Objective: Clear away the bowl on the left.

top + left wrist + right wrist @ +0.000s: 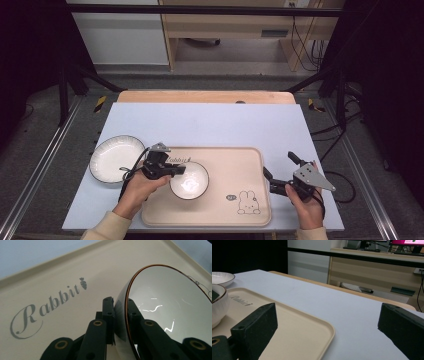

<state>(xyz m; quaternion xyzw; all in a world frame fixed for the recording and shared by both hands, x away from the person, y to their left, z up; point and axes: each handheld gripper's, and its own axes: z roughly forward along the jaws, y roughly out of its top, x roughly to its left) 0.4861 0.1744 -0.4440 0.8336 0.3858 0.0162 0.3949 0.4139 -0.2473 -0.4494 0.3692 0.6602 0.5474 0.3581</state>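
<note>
In the left gripper view the bowl (160,312) runs off the right and bottom edges; one black pad sits behind its wall, partly hidden; the tray's (62,270) printed word is cut by no edge, yet the tray itself spills past every side; in the right gripper view the plate (220,277) and bowl (218,307) are cropped at the left edge; in the high view the person's forearms leave at the bottom.

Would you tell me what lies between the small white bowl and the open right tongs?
Only bare cream tray with its rabbit drawing lies between the small white bowl and the right tongs, as the high view shows.
</note>
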